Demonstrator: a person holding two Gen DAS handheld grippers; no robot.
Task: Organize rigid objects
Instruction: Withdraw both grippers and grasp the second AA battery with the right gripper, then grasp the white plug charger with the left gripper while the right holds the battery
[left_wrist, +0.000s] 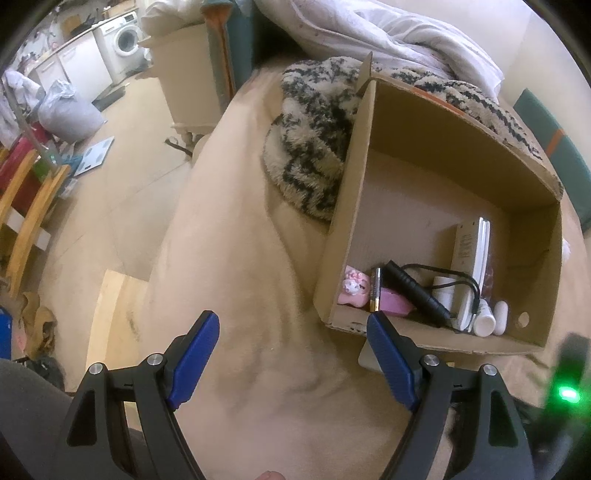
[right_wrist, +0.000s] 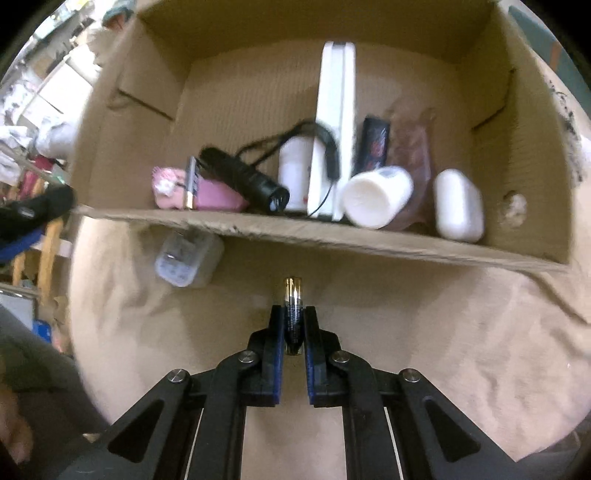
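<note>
One battery (right_wrist: 294, 306) sits clamped between the pads of the right gripper (right_wrist: 294, 325), which is closed tight on its dark body; the gold end pokes out past the fingertips toward the cardboard box (right_wrist: 332, 236). The battery hangs just short of the box's near wall, above the beige sheet (right_wrist: 424, 332).

Beyond the fingertips, inside the box, the things crowd along the near wall. A second battery (right_wrist: 191, 184) lies left of the tips, resting on one pink toy (right_wrist: 207, 192). Next to it is one black flashlight (right_wrist: 245, 177) with a cord looped over one flat white case (right_wrist: 334, 125) that stands on edge straight ahead. Three white containers can be counted: a small bottle (right_wrist: 293, 166) behind the flashlight, a tipped cup-like one (right_wrist: 376, 195) to the right of the tips, and a rounded one (right_wrist: 458, 205) further right. One dark packet (right_wrist: 375, 142) stands behind the cup; a pinkish wrapper beside it is too blurred to name.

Outside the box, ahead and left of the right gripper, one small pale charger-like block (right_wrist: 184, 258) lies on the sheet against the wall.

The left gripper (left_wrist: 291, 332) is spread wide with nothing between its two blue pads (left_wrist: 194, 354), above the sheet, its right pad just beside the box's near corner. One patterned fuzzy cushion (left_wrist: 314, 136) lies ahead, touching the box's far-left side.
</note>
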